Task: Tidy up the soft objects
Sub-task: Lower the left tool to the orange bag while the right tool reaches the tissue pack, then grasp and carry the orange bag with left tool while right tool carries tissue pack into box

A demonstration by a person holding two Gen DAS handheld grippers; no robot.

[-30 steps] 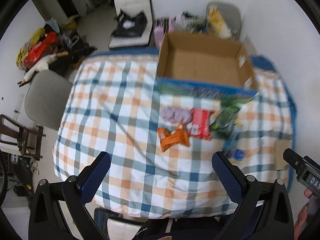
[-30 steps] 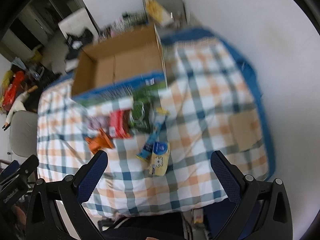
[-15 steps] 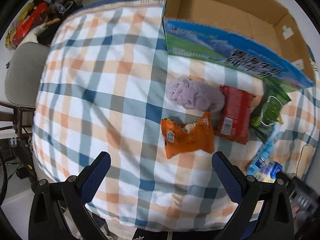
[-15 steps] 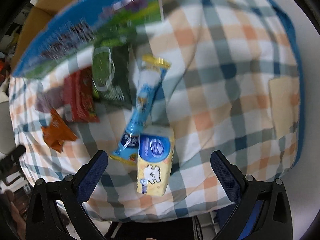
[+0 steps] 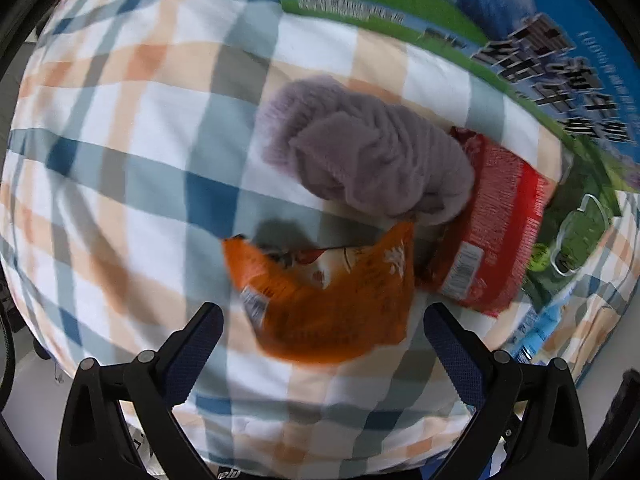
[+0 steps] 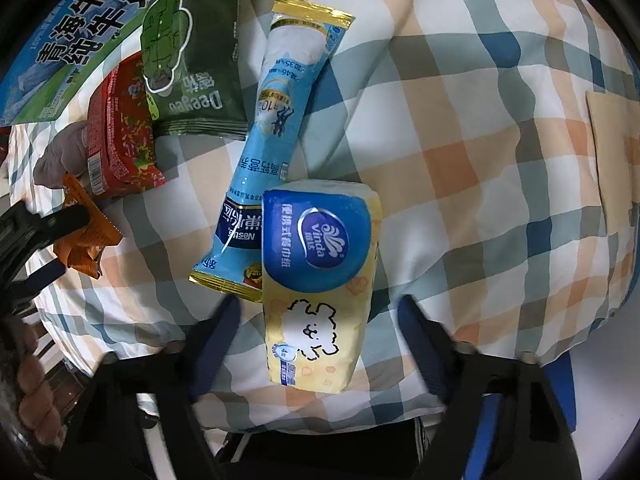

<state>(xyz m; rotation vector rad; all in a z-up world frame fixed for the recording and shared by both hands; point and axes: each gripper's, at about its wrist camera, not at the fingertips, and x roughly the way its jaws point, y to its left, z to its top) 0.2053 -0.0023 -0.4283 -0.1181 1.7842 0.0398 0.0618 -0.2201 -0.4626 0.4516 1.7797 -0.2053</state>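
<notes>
Nearest the right gripper [image 6: 320, 344] lies the yellow tissue pack [image 6: 320, 280], plump and glossy, between jaws spread wide and holding nothing. The left gripper [image 5: 320, 344] is equally wide, straddling the crinkled orange snack bag [image 5: 328, 292]. Judged risk – slick film could slide out of a shallow pinch, or the tissue pack could drag the long blue sachet [image 6: 276, 136] that it overlaps. Farther on sit the red packet [image 5: 492, 232], flat and ridged, the dark green pouch [image 6: 196, 60] and the fuzzy lilac knit bundle [image 5: 360, 160], which touches the red packet. Farthest, the printed carton wall [image 5: 500, 36] borders the checked cloth [image 6: 480, 160] – the 2 grippers could snag that loose cloth
</notes>
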